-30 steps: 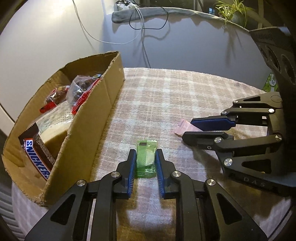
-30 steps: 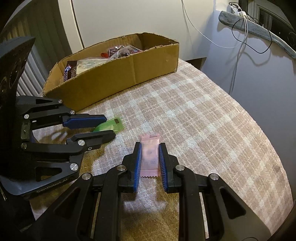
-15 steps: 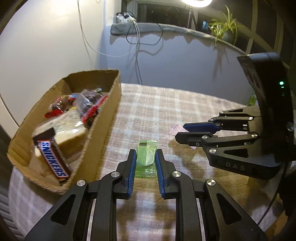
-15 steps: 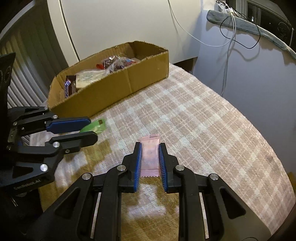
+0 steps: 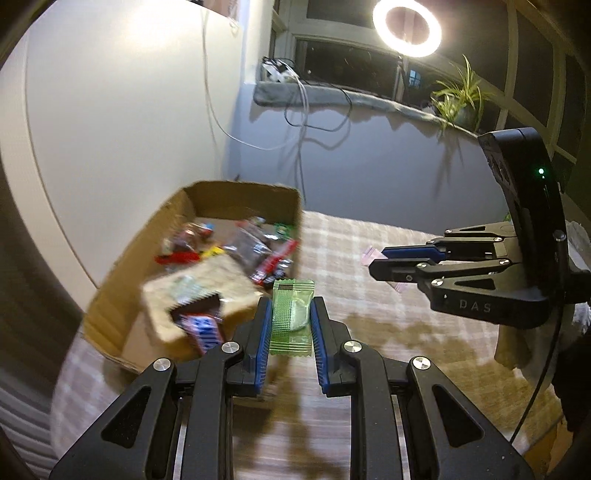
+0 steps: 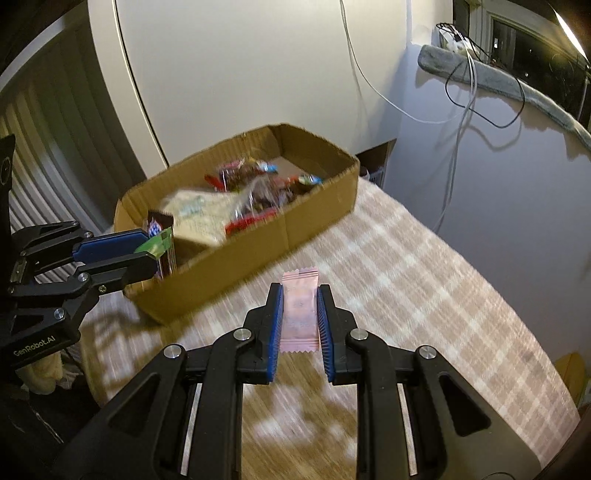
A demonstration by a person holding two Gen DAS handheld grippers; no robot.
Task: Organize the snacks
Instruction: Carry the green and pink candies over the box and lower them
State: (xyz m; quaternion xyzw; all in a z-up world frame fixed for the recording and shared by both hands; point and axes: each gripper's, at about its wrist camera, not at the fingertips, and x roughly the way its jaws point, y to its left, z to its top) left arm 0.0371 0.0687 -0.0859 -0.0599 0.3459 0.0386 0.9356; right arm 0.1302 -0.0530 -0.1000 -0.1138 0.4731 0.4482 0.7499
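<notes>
2 black two-finger grippers with blue ribbed pads are in view, each clenched on 1 small sealed snack packet and held above a round table covered in a beige-and-white plaid cloth (image 6: 424, 280). The left gripper (image 5: 289, 317) grasps 1 translucent green crimped-edge packet (image 5: 291, 314) between its pads; in the left wrist view the packet sits just at the near right corner of the open brown cardboard box (image 5: 284, 199), and in the right wrist view the left gripper (image 6: 142, 247) holds the same green packet (image 6: 159, 245) at the near end of the box, in front of a dark chocolate bar wrapper. The right gripper (image 6: 300, 314) grips 1 pale pink crimped-edge packet (image 6: 300, 306) lengthwise between its pads, over the cloth and apart from the box; from the left wrist view the right gripper (image 5: 380, 260) shows with a pink edge of that packet (image 5: 371, 255) poking out past its tips. The 1 cardboard box (image 6: 317, 210) stands on the cloth near the white wall and holds a loose heap of snacks: 1 blue-lettered chocolate bar (image 5: 203, 330) standing at the near end, 1 large pale flat packet (image 5: 207, 284), and several red, clear and mixed-colour wrappers too blurred to count. 1 lit ring light (image 5: 406, 27) glows above a window ledge with 1 potted green plant (image 5: 460, 98).
</notes>
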